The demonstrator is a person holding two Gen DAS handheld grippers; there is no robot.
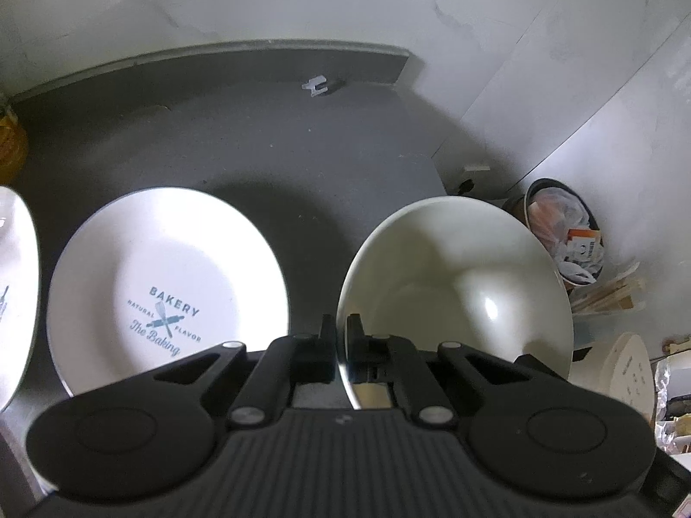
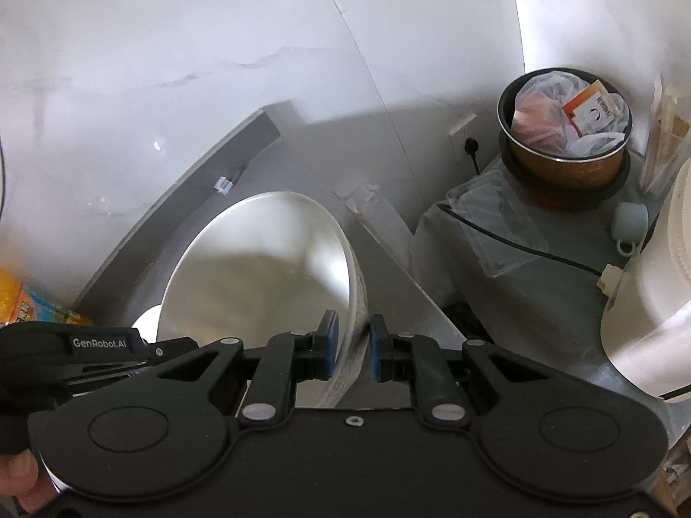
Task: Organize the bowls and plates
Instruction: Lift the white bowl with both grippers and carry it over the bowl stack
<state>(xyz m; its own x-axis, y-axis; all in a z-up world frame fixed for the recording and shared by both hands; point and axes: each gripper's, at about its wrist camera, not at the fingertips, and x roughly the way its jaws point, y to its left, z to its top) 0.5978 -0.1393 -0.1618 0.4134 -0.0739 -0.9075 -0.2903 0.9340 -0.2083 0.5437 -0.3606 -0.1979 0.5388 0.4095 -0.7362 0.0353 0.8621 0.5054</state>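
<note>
Left gripper [image 1: 341,336]: fingers pinched on the near rim of the bowl [image 1: 458,285]
Right gripper [image 2: 349,345]: fingers either side of the same bowl's rim, its wall between them, whether pressed I cannot tell
Bowl: tilted over the dark counter [image 1: 216,138]
Bakery plate [image 1: 168,285]: flat on the counter, just left of the bowl
Second plate [image 1: 13,293]: at the left edge, beside the bakery plate
</note>
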